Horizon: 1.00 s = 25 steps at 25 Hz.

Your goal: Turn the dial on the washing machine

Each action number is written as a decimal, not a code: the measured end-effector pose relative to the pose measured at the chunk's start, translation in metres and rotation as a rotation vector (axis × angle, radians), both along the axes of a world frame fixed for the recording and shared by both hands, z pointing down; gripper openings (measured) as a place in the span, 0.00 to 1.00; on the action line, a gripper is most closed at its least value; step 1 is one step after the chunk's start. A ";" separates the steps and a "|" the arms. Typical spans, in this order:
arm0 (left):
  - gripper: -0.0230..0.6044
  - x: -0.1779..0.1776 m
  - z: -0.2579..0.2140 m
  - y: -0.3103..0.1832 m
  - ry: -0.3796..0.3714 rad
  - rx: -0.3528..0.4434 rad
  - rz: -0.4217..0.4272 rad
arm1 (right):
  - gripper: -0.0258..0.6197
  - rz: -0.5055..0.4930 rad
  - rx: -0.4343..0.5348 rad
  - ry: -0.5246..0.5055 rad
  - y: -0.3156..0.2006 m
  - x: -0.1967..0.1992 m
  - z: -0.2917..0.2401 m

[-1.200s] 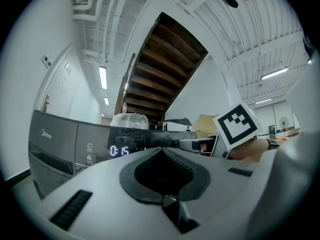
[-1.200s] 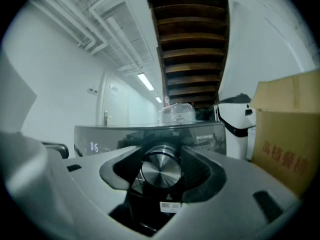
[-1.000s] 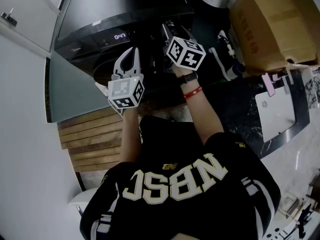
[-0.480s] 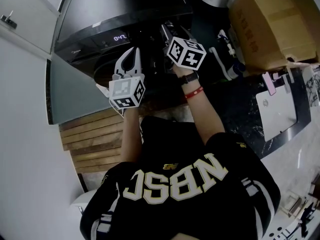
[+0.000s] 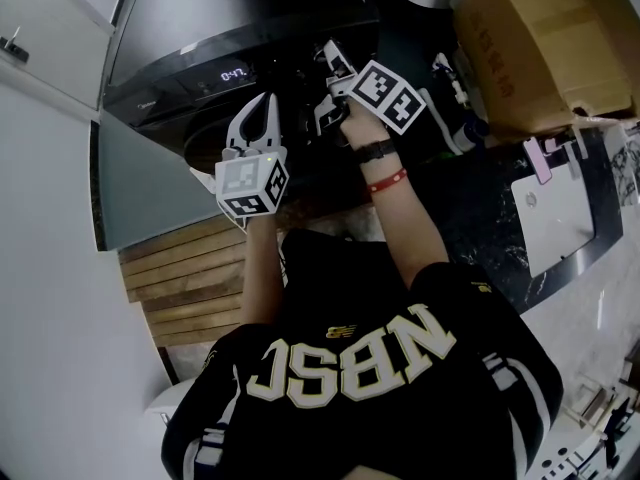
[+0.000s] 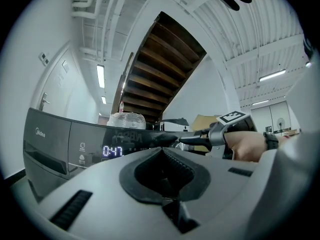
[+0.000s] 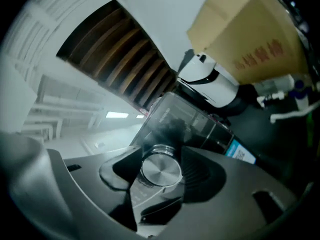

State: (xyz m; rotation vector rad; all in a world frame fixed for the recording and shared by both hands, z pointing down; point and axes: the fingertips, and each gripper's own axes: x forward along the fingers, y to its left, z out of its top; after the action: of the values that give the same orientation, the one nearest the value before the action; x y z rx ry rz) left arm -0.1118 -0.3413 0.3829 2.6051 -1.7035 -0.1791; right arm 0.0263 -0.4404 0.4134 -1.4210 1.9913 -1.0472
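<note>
Head view: the left tongs [image 5: 262, 108] hang with tips together and nothing in them, just in front of the washing machine [image 5: 190, 18], below its lit display [image 5: 236, 73]. The right tongs [image 5: 326, 86] reach into the panel further right and hide the dial there

Left gripper view: the pads meet at the tip, empty; the display glows beyond them

Right gripper view: the metal dial [image 7: 160, 170] sits squarely between the pads, which look clamped on its rim from both sides. To turn it well, I judge the wrist should roll about the dial's own axis with an even squeeze and no sideways pull, as smooth metal may slip
</note>
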 end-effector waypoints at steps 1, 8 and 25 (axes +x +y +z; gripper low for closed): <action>0.06 0.000 -0.001 0.000 -0.001 0.002 -0.001 | 0.42 0.001 -0.014 -0.069 0.000 0.002 0.001; 0.06 -0.002 -0.011 -0.001 -0.001 0.023 -0.012 | 0.42 -0.006 -0.004 -0.084 0.000 0.003 0.002; 0.06 0.003 -0.007 -0.001 -0.001 0.014 -0.015 | 0.42 0.020 -0.076 -0.422 0.000 0.006 0.014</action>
State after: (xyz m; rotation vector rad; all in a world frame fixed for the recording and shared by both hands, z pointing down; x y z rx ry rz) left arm -0.1087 -0.3421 0.3762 2.6027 -1.7286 -0.1910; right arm 0.0324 -0.4404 0.4277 -1.1376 1.6448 -1.3015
